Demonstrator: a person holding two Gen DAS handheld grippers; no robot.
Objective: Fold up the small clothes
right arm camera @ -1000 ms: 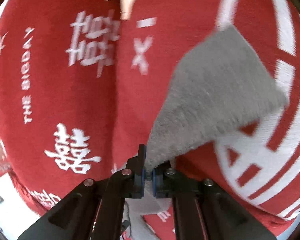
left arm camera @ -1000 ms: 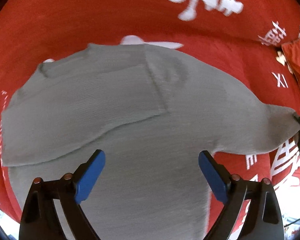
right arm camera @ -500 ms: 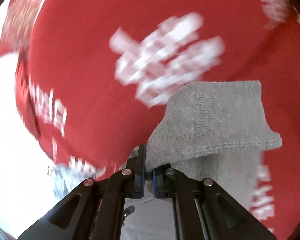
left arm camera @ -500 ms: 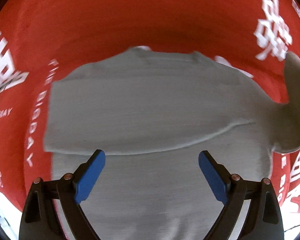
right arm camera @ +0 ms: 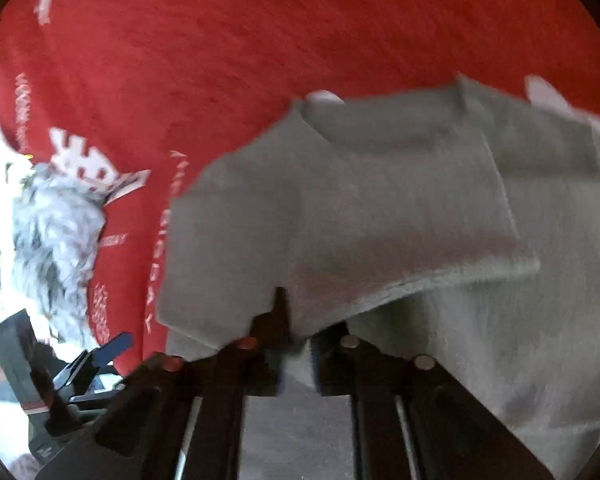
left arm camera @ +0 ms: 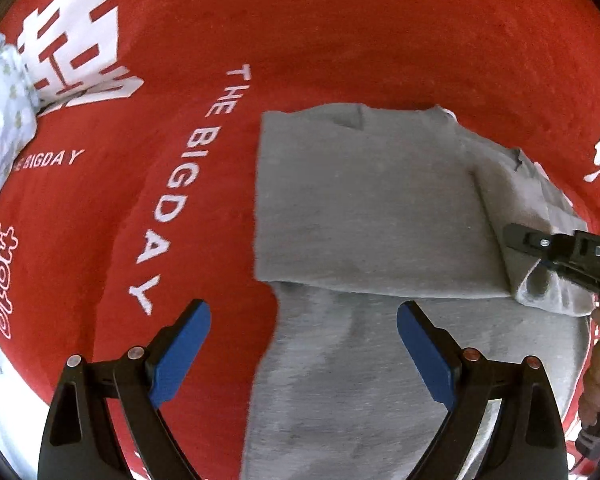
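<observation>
My left gripper [left arm camera: 303, 350] hovers with its blue fingers [left arm camera: 182, 350] spread wide above the grey garment [left arm camera: 364, 216], touching nothing. The garment lies on the red blanket [left arm camera: 300, 60], sleeves folded across its body. At the right edge my right gripper [left arm camera: 560, 248] pinches its folded sleeve

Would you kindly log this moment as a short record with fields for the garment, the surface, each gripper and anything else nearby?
garment: grey knit top, lying flat, sleeves folded across the body
surface: red cloth with white lettering
left gripper: jaws wide open above the garment's lower part, holding nothing
right gripper: jaws closed on a sleeve end of the grey knit top
nearby: pale patterned fabric at the left edge of the cloth
</observation>
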